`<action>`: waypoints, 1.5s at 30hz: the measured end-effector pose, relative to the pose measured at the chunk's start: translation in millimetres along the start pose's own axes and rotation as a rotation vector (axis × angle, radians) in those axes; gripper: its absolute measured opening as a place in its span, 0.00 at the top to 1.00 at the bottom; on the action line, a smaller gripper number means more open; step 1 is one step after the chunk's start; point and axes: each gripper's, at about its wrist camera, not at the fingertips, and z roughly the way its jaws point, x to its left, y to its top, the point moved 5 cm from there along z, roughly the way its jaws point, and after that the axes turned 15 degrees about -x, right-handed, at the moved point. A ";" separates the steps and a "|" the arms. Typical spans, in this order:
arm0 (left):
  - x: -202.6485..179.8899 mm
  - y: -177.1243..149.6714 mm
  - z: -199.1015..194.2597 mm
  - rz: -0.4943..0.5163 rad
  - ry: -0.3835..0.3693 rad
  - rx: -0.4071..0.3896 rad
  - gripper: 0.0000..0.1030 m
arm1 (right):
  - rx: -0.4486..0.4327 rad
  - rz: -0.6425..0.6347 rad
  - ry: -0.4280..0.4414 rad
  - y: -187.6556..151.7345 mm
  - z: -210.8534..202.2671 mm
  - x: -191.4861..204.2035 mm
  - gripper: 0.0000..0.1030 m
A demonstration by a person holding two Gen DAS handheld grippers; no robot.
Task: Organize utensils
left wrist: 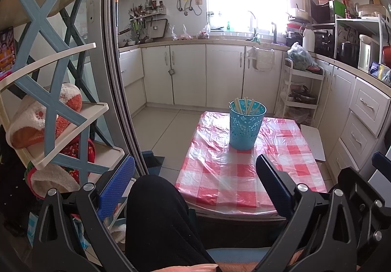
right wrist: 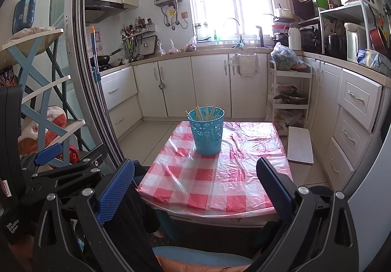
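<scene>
Kitchen worktop wearing a red-checked plastic cloth, blue perforated holder standing on it, chopsticks sticking up inside, left tongs and right tongs both gaping wide, gripping nothing

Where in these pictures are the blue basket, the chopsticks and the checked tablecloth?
blue basket (right wrist: 207, 135): right wrist view, front wall.
chopsticks (right wrist: 207, 110): right wrist view, upper ends above the rim.
checked tablecloth (left wrist: 220, 174): left wrist view, bare near part.
</scene>
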 end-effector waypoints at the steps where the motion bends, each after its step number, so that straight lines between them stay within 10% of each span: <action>1: -2.4 -2.0 1.2 0.001 0.001 0.003 0.07 | 0.004 0.001 0.001 -1.6 1.3 -1.2 0.07; 45: -21.9 -12.3 40.1 0.012 -0.016 0.099 0.07 | 0.117 0.017 0.014 -11.7 36.5 -19.2 0.07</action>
